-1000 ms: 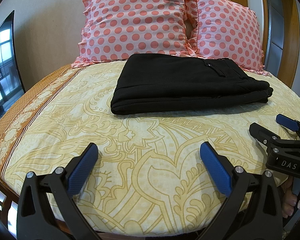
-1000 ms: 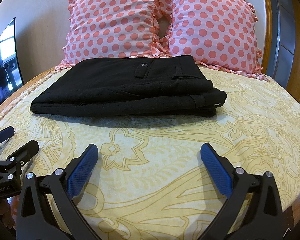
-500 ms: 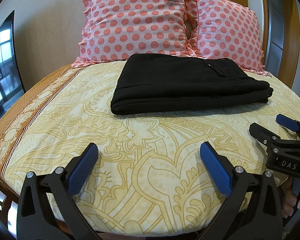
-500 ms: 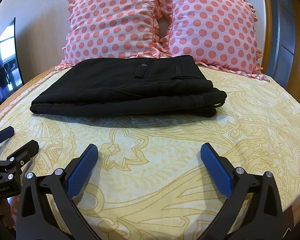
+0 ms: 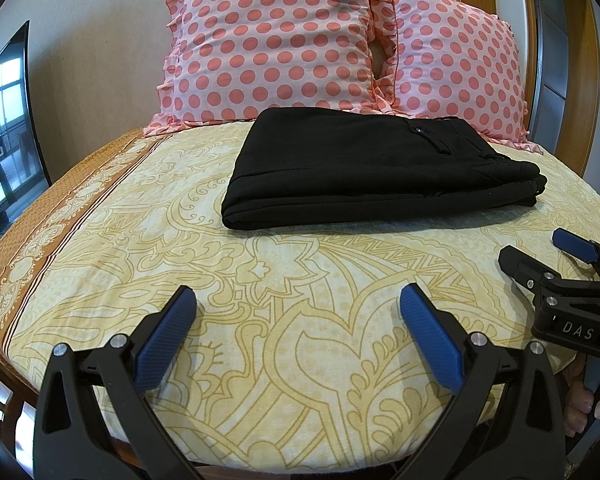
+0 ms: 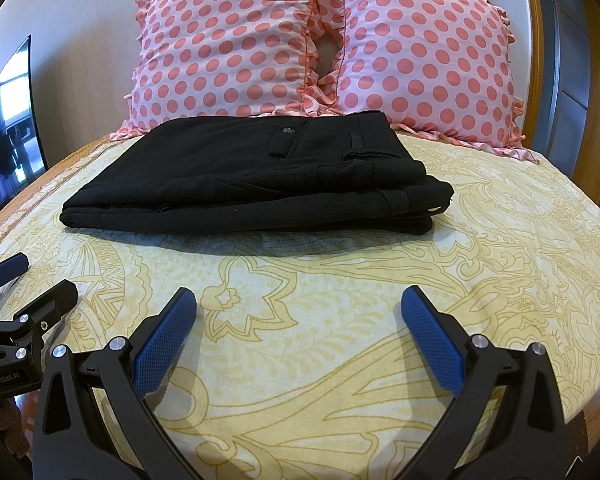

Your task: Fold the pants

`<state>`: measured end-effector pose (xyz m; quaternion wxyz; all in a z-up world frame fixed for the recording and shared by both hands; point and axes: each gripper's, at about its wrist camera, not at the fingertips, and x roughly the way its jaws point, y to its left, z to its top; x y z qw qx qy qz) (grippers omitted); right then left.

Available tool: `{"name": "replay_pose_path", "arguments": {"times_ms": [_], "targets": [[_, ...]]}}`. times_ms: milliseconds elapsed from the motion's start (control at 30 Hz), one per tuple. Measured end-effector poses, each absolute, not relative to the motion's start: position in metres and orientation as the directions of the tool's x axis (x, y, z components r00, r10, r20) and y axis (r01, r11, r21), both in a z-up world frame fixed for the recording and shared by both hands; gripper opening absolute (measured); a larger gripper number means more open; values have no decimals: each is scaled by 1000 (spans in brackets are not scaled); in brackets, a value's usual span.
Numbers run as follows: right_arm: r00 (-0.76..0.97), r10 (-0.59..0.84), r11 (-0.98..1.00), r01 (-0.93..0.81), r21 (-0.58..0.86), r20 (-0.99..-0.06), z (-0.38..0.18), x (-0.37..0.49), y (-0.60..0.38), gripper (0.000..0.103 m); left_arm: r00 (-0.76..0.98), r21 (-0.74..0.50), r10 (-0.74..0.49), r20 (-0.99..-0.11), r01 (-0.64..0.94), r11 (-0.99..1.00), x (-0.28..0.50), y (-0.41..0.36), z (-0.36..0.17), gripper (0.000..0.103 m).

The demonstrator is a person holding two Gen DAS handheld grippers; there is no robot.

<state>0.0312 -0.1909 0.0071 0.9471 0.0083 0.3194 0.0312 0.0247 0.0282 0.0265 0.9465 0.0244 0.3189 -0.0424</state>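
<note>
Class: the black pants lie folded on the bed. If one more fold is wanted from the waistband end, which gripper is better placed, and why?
Probably the right gripper: the pants' waistband end lies on its side. The left gripper faces the plain folded end. Both are open and short of the cloth.

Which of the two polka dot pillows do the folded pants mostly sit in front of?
The left pillow, the one nearer the dark screen. The black pants mostly lie before it; only their waistband end reaches the right pillow.
</note>
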Motion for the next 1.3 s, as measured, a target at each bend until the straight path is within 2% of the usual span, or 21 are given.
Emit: {"name": "replay_pose_path", "arguments": {"times_ms": [1300], "targets": [[795, 64, 998, -54, 35, -604, 7, 32, -191, 102, 782, 14, -61, -621, 89, 996, 29, 30, 27, 101]]}}
